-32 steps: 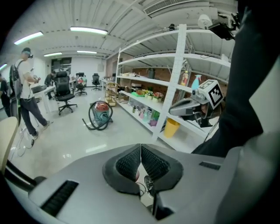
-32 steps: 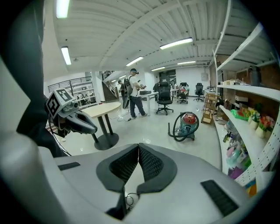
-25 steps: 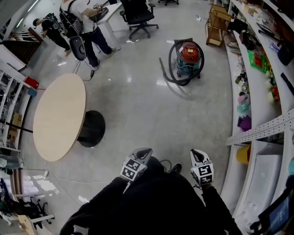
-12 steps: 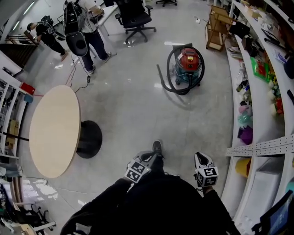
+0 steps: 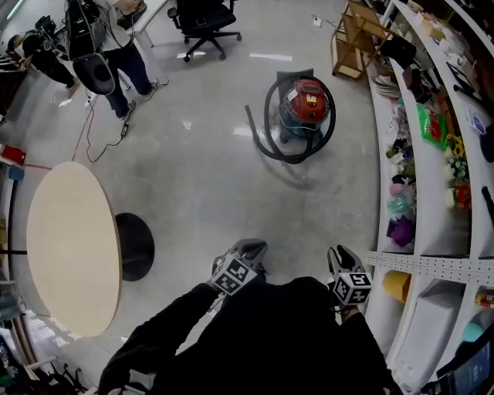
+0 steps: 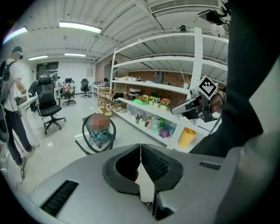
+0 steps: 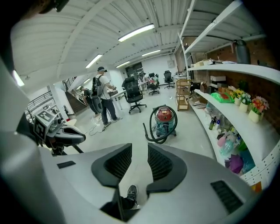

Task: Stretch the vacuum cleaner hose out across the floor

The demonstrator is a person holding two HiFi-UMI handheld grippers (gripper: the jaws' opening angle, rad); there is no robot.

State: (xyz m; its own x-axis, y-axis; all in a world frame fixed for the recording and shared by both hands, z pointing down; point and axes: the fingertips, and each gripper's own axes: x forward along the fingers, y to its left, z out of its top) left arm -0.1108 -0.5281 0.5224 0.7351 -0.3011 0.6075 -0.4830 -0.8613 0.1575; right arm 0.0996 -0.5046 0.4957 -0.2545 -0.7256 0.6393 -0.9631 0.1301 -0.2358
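Note:
The vacuum cleaner (image 5: 306,102), red-topped with a teal body, stands on the grey floor ahead. Its black hose (image 5: 266,145) is coiled in a loop around it, and the stiff end lies on the floor at the left. The same machine shows in the left gripper view (image 6: 99,132) and the right gripper view (image 7: 163,119). Both grippers are held close to the person's body, far short of the hose. The left gripper (image 5: 252,248) (image 6: 140,151) is shut and empty. The right gripper (image 5: 337,254) (image 7: 139,159) has just been opening, with only floor and a shoe showing through its gap.
Long white shelves (image 5: 432,154) with small goods line the right side. A round wooden table (image 5: 69,247) on a black foot stands at the left. Beyond the vacuum cleaner are an office chair (image 5: 202,19), a wooden cart (image 5: 353,35) and people (image 5: 104,46) with cables on the floor.
The person has walked forward. The vacuum cleaner now sits nearer and lower in the head view, and the table has slid to the lower left. Both grippers came along beside the body.

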